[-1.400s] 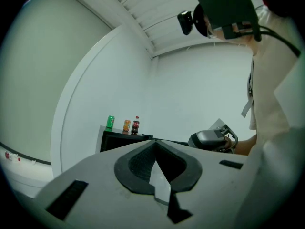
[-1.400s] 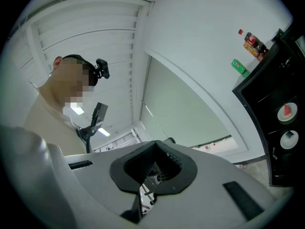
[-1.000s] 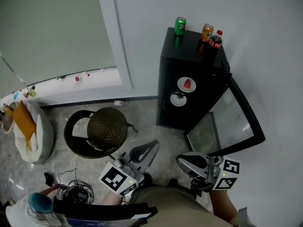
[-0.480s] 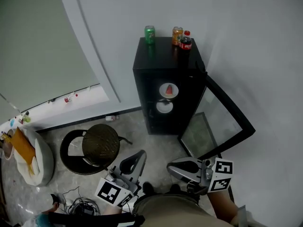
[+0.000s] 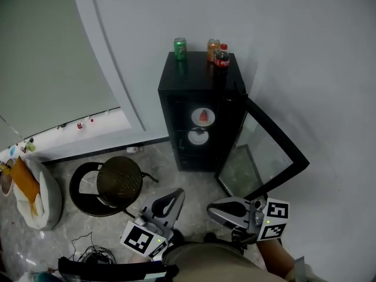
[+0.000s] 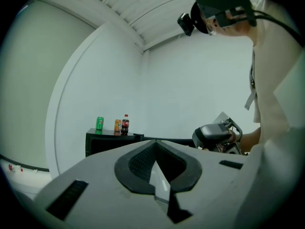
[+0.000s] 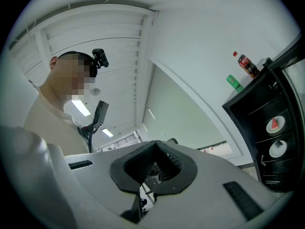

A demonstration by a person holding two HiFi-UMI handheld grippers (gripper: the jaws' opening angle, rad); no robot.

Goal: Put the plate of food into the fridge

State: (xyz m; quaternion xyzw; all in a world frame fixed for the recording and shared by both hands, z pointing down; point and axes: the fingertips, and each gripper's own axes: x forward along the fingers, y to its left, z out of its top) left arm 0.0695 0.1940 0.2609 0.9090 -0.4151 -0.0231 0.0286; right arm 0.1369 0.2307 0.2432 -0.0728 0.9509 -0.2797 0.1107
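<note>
The black mini fridge (image 5: 176, 107) stands against the wall with its glass door (image 5: 264, 154) swung open to the right. Inside, a white plate with a red slice of food (image 5: 202, 117) rests on the upper shelf, and a second white plate (image 5: 198, 137) sits below it. Both plates also show in the right gripper view, the food plate (image 7: 273, 123) above the lower plate (image 7: 276, 148). My left gripper (image 5: 169, 200) and right gripper (image 5: 223, 209) hang low near my body, well short of the fridge. Both are shut and hold nothing.
A green can (image 5: 180, 47), an orange can (image 5: 212, 50) and a cola bottle (image 5: 221, 56) stand on the fridge top. A round dark chair (image 5: 111, 184) sits on the floor to the left, with a white bag (image 5: 36, 195) beyond it and cables (image 5: 88, 254) near my feet.
The head view has swung, so the fridge now sits further left and higher. Both grippers have slipped slightly lower in the picture, still shut and empty.
</note>
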